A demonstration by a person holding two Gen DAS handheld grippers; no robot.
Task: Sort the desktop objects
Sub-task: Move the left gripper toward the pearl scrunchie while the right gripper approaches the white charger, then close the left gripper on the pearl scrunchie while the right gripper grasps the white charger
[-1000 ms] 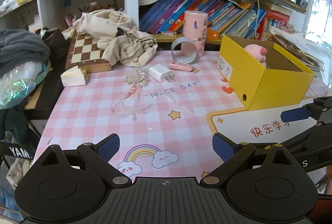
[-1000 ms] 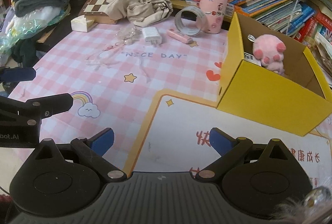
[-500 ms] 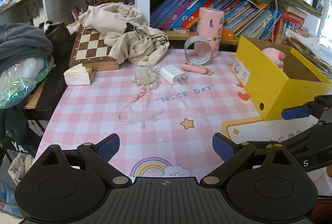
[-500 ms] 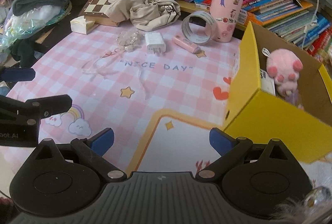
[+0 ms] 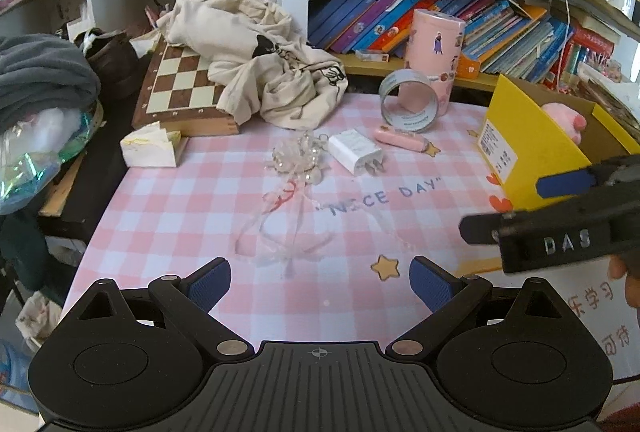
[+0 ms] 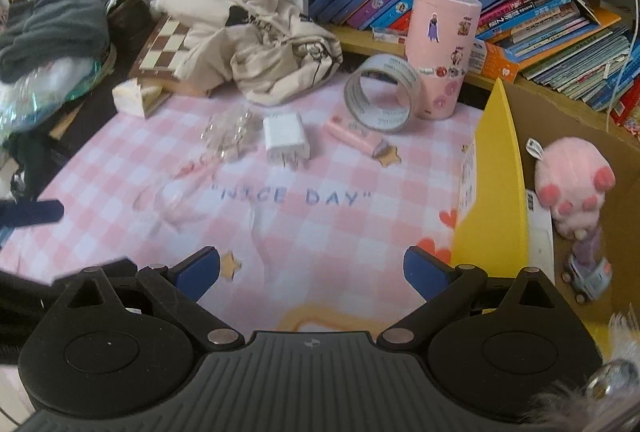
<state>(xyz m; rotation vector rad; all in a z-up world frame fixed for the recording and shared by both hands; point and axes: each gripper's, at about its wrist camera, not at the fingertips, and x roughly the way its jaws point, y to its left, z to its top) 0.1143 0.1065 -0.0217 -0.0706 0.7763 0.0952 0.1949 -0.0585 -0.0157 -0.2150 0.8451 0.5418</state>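
Boxy white charger (image 5: 355,151), checked mat (image 5: 192,200)

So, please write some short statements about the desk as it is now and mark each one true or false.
1. The pink plush toy lies inside the yellow cardboard box. True.
2. The left gripper holds the white plug charger. False: its jaws are open and empty, and the charger lies on the pink checked mat.
3. The grey tape roll stands on edge beside the pink cylindrical container. True.
4. The right gripper is shut. False: it is open.
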